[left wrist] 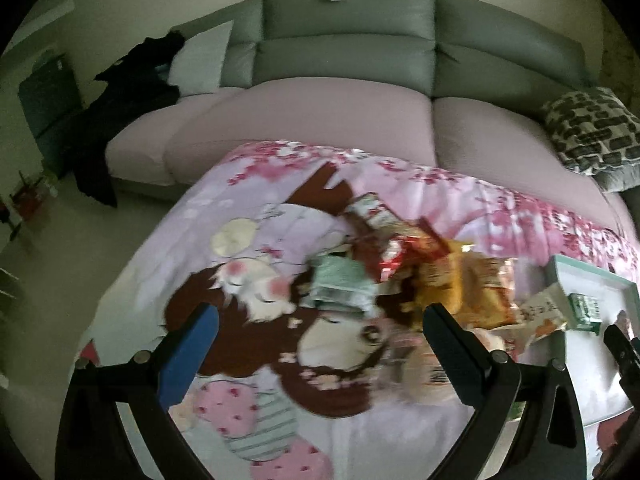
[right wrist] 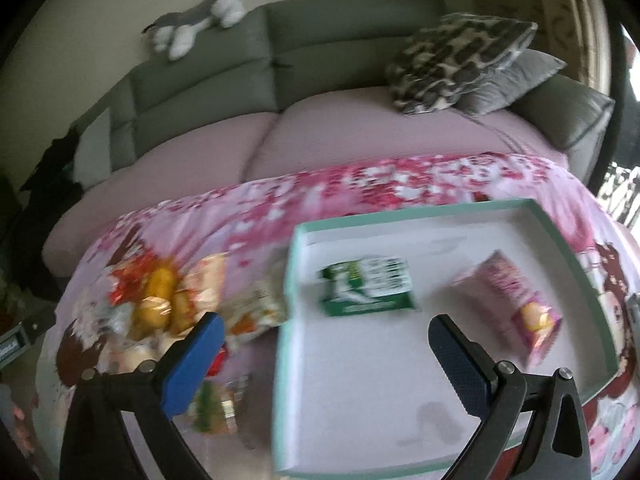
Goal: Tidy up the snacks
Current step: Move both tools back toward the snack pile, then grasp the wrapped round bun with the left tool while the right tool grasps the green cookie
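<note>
While right gripper (right wrist: 326, 334) gapes over tray (right wrist: 416, 216); left gripper (left wrist: 320, 326) open — blurred.

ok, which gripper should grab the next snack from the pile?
Left, probably. The left gripper is open, facing the snack pile. The right gripper is open over the box.

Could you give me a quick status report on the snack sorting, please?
Left gripper and right gripper open, empty. Green carton and pink packet in the tray; snack pile outside it. Nothing blocking.
</note>
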